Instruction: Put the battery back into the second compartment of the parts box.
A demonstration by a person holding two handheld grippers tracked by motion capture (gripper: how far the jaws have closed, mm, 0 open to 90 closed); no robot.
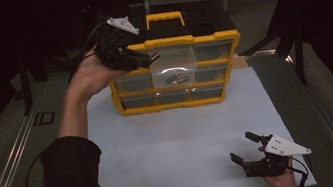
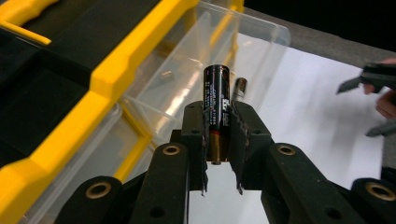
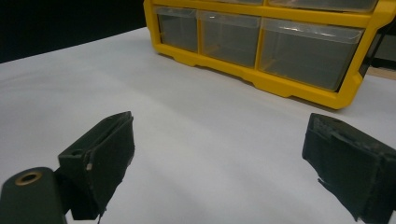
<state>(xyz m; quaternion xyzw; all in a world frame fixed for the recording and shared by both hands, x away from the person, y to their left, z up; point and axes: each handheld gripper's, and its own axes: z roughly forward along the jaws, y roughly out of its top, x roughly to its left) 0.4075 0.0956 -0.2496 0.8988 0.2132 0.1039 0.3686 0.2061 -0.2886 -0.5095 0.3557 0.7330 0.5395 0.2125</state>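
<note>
Left gripper clamps AA battery mid-body at frame centre: rigid, smooth, probably slippery. Right gripper released, empty.

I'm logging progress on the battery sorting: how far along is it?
Done: two batteries already lie in the pulled-out clear drawer. In hand: the left claw grips a black battery over that drawer. Left: releasing it and shutting the drawer. The right claw is open, idle.
</note>
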